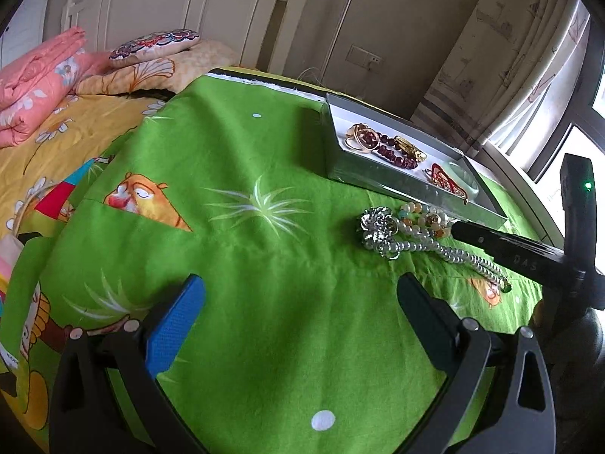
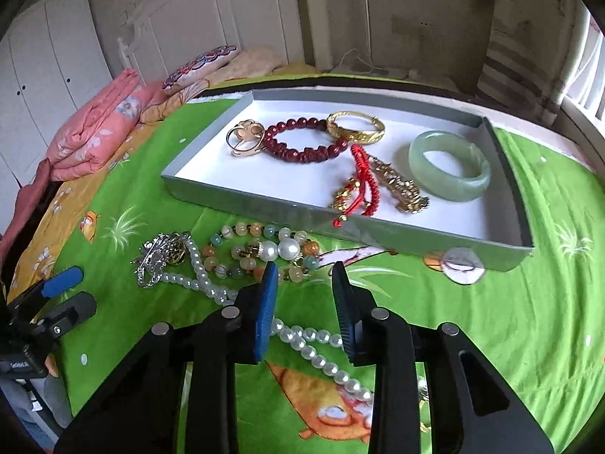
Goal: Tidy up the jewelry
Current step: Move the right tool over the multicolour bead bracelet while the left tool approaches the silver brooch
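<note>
A grey tray [image 2: 264,204] with a white floor holds a red bead bracelet [image 2: 302,140], a gold bangle [image 2: 355,126], a jade bangle [image 2: 450,164], a gold ring piece [image 2: 245,138] and red-cord charms [image 2: 359,185]. In front of it on the green cloth lie a silver brooch [image 2: 159,257], a mixed-colour bead bracelet [image 2: 257,253] and a pearl necklace [image 2: 310,344]. My right gripper [image 2: 304,276] is open, low over the pearl strand, which runs between its fingers, with its tips at the bead bracelet. My left gripper [image 1: 302,287] is wide open over bare cloth, left of the brooch [image 1: 378,230].
The green cloth [image 1: 264,151] covers a bed with a yellow sheet; folded pink bedding [image 1: 34,83] and pillows [image 1: 155,43] lie at the far left. A window and curtain stand at the right. Bare cloth stretches to the right of the tray [image 2: 548,265].
</note>
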A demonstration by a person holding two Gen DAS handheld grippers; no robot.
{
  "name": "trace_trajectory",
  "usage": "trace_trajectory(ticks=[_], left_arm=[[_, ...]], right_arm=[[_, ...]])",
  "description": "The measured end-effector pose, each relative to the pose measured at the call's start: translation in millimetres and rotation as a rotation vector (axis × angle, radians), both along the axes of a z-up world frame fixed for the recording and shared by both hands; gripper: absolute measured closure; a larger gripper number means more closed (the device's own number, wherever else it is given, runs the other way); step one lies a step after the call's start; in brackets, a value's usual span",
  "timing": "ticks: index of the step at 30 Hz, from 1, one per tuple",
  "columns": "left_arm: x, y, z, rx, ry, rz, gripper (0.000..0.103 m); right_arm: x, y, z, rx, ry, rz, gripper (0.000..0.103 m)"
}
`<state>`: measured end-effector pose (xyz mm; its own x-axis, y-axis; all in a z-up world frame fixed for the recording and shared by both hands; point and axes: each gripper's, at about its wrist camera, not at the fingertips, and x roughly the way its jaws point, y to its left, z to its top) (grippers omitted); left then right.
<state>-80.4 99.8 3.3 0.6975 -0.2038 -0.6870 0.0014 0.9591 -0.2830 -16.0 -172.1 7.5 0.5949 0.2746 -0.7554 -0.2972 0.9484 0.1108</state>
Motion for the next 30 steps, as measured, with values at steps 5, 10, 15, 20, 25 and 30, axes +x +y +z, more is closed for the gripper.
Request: trace_trajectory(ticks=[5, 10, 15, 20, 25, 30], left_arm=[[-0.1, -0.1, -0.1, 0.001, 0.000, 0.000, 0.003], [-0.4, 0.0, 0.0, -0.001, 0.000, 0.000, 0.003], [-1.2, 0.7, 0.6, -0.006, -0.003, -0.001, 0.003], [-1.9, 1.0, 0.9, -0.009, -0.004, -0.002, 0.003], [-2.0, 1.1, 1.0, -0.010, -0.005, -0.002, 0.003], [-2.1, 1.5, 0.8, -0.011, -0.005, -0.002, 0.003]], right_arm=[[11.4, 11.3, -1.6, -0.022, 0.014, -0.003, 0.073], [12.8, 22.0, -3.2, -0.062, 0.060, 0.047, 0.071], [0.3, 27.2, -5.7, -0.137, -0.011, 0.083, 0.102], [-6.6, 15.6, 3.7, -0.093, -0.087, 0.059, 0.102], [-3.0, 6.3, 20.0, -0.008, -0.106, 0.027, 0.102], [13.5, 5.1, 8.4, 0.007, -0.012, 0.005, 0.079]])
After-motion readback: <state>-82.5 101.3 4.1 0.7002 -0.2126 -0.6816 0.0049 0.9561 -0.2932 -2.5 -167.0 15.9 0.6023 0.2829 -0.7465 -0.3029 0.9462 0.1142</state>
